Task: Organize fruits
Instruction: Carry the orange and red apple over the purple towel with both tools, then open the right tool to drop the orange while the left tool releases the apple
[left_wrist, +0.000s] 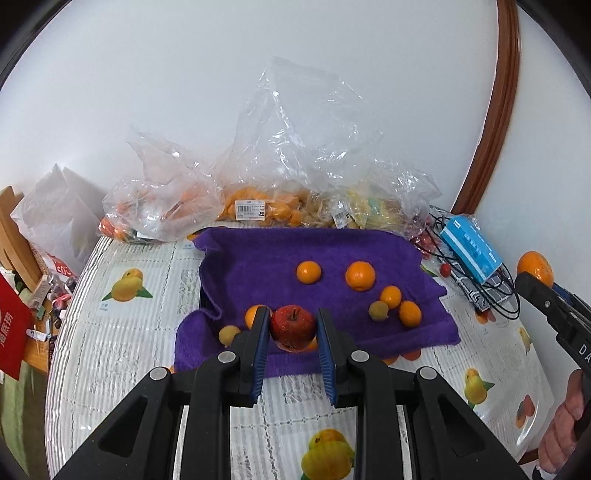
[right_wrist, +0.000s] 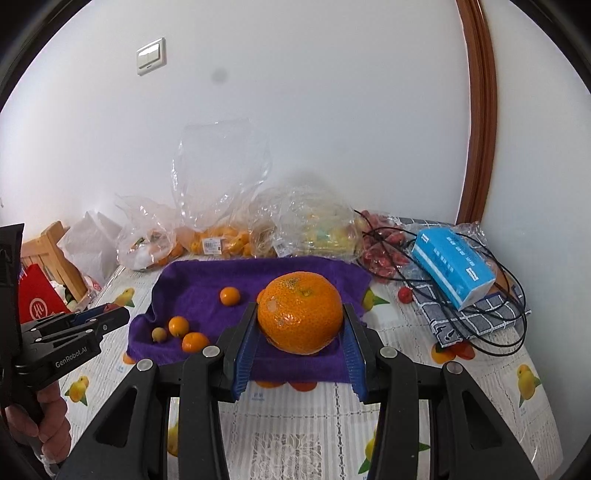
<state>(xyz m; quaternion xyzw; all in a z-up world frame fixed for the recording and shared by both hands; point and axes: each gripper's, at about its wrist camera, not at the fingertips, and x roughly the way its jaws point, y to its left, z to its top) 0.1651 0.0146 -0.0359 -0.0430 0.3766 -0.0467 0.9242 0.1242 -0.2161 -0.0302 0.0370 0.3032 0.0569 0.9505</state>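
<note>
Left wrist view: left gripper (left_wrist: 291, 328) clamped on red apple (left_wrist: 293, 327) above purple towel's (left_wrist: 369, 251) near edge. Right gripper (right_wrist: 300, 325) clamped on large orange (right_wrist: 300, 312). Risk: round fruit slips, scatters small oranges (left_wrist: 308, 272).

Fruit-print table (left_wrist: 110, 369), purple towel (left_wrist: 332, 247)

1. Purple terry-cloth towel (left_wrist: 332, 254): matt, fuzzy pile.
2. Round red apple (left_wrist: 292, 325): glossy, smooth skin.
3. Large orange mandarin (right_wrist: 300, 316): dimpled, slightly shiny peel.
4. Crinkled clear plastic bags (left_wrist: 295, 147): glossy film.
5. Blue tissue pack (right_wrist: 452, 266): smooth plastic wrap.
</note>
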